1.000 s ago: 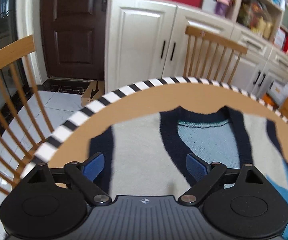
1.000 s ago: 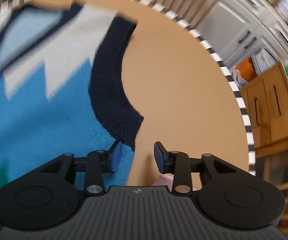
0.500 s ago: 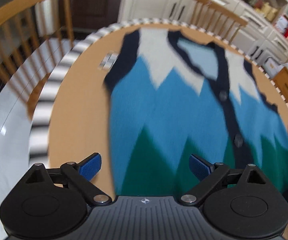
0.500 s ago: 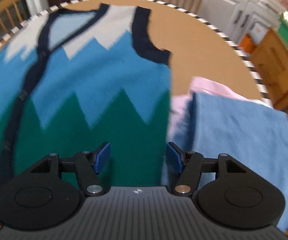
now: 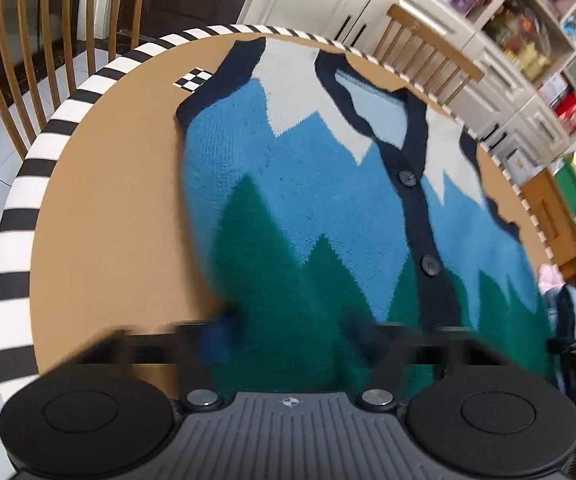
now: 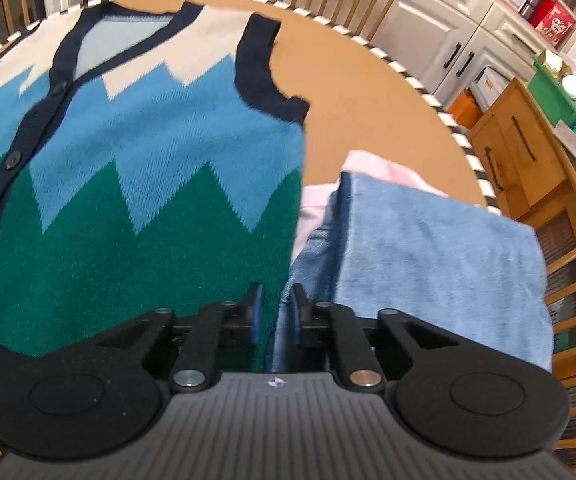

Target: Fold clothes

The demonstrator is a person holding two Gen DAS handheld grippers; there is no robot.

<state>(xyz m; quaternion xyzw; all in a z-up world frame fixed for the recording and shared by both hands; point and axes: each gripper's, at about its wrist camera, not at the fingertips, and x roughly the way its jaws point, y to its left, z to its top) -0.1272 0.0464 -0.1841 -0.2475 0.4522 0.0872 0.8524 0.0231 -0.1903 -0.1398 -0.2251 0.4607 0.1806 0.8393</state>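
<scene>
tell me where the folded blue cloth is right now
In the right wrist view the folded blue cloth lies on the round table, right of the knitted vest, with a pink garment beneath it at the far end.

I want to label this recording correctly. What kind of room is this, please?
Most likely a home dining room or kitchen area. A round wooden table has spindle-back wooden chairs around it, and white cupboards with open shelves of packaged goods stand behind. A knitted vest lies on the table.
</scene>
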